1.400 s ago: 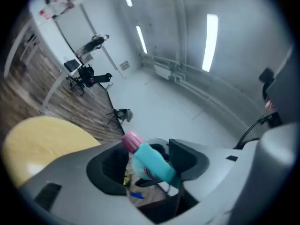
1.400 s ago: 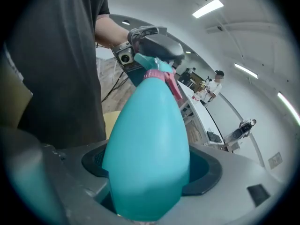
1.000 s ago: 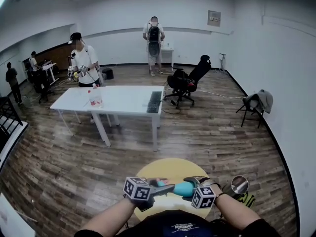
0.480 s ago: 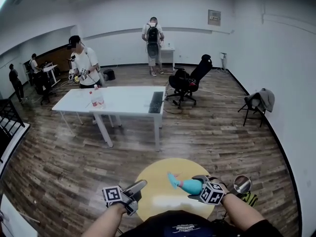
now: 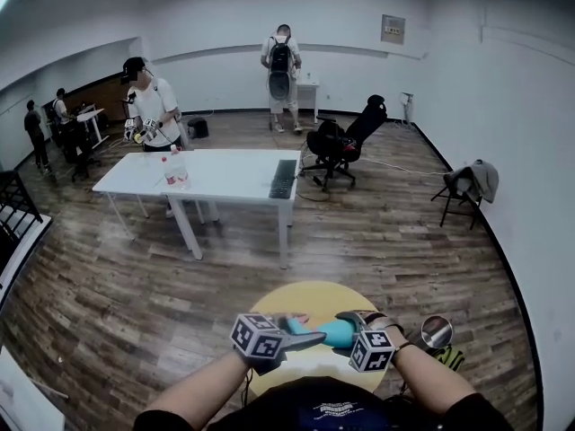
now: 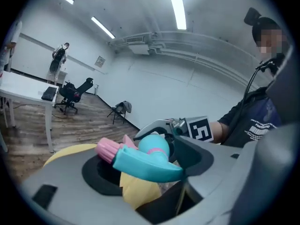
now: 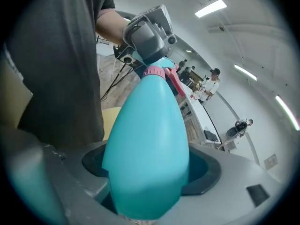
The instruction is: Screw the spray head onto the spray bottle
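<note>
Your left hand-held gripper (image 6: 143, 172) is closing its wide jaws around the spray head (image 6: 133, 159); your right hand-held gripper (image 7: 150, 170) clamps the spray bottle (image 7: 146, 130).

Teal egg-shaped spray bottle (image 5: 338, 332) lying on its side in the air, hovering over the near yellow table (image 5: 305, 296), neck pointing left, teal spray head (image 6: 140, 165) with pink ribbed nozzle, pink trigger and pink collar sitting on that neck

Left claw (image 5: 305, 338) has returned, closing around the spray head (image 6: 140, 162).
</note>
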Motion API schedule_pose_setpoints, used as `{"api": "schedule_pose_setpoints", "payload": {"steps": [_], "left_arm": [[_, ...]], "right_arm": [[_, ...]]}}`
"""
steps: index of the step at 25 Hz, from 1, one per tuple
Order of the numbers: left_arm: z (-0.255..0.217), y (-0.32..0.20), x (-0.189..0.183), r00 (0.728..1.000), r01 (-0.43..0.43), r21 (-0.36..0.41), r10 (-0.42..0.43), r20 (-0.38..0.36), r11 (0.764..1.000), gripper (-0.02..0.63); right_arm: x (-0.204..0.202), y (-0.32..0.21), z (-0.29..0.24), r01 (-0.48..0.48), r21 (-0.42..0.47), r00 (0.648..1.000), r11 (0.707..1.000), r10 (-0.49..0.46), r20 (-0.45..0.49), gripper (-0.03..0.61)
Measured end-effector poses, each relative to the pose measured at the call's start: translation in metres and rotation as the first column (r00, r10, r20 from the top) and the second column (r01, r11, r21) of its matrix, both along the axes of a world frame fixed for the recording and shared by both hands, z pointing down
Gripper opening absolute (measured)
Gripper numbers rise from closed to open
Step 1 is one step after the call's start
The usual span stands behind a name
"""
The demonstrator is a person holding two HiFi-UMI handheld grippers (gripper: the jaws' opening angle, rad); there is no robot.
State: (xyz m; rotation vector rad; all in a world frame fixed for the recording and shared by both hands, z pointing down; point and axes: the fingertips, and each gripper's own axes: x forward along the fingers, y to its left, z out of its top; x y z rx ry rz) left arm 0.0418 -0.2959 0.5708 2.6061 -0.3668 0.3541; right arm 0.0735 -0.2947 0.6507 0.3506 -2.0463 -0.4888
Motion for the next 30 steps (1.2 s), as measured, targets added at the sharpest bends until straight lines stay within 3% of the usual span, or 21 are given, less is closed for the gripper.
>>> {"api": "schedule_pose_setpoints", "payload": {"steps": [7, 16, 20, 23, 25, 28, 29, 30], "left_arm": [[-0.06, -0.025, 0.014, 1.0, -0.022, 0.177, 0.025, -0.012, 0.984, 0.391], [-0.064, -0.017, 0.01, 0.999, -0.045, 0.266, 0.044, 0.01, 0.963, 0.391], [-0.052, -0.02, -0.004, 0.998, 0.013, 0.106, -0.006, -0.066, 0.994, 0.394], [-0.041, -0.025, -0.045, 0.972, 0.111, -0.049, -0.119, -0.204, 0.993, 0.405], [-0.026, -0.035, -0.091, 0.908, 0.235, -0.2, -0.288, -0.305, 0.951, 0.405], [-0.004, -0.044, -0.155, 0.757, 0.358, -0.425, -0.525, -0.389, 0.831, 0.405], [-0.002, -0.044, -0.162, 0.737, 0.36, -0.446, -0.543, -0.402, 0.819, 0.405], [-0.002, -0.043, -0.16, 0.743, 0.344, -0.444, -0.529, -0.41, 0.827, 0.405]], "right_arm": [[0.002, -0.03, -0.042, -0.085, 0.09, 0.984, 0.992, 0.069, 0.161, 0.407], [-0.003, -0.027, -0.041, -0.053, 0.088, 0.99, 0.995, 0.04, 0.139, 0.407], [-0.011, -0.021, -0.035, -0.029, 0.023, 0.99, 0.999, 0.025, 0.137, 0.407], [-0.006, -0.022, -0.021, -0.058, -0.032, 0.988, 0.998, 0.062, 0.138, 0.405], [0.012, -0.025, -0.012, -0.108, -0.047, 0.985, 0.993, 0.113, 0.13, 0.405], [0.037, -0.03, -0.003, -0.159, -0.038, 0.981, 0.987, 0.162, 0.104, 0.405], [0.041, -0.03, -0.001, -0.167, -0.034, 0.981, 0.985, 0.17, 0.094, 0.405], [0.043, -0.029, 0.002, -0.169, -0.029, 0.982, 0.985, 0.17, 0.084, 0.405]]}}
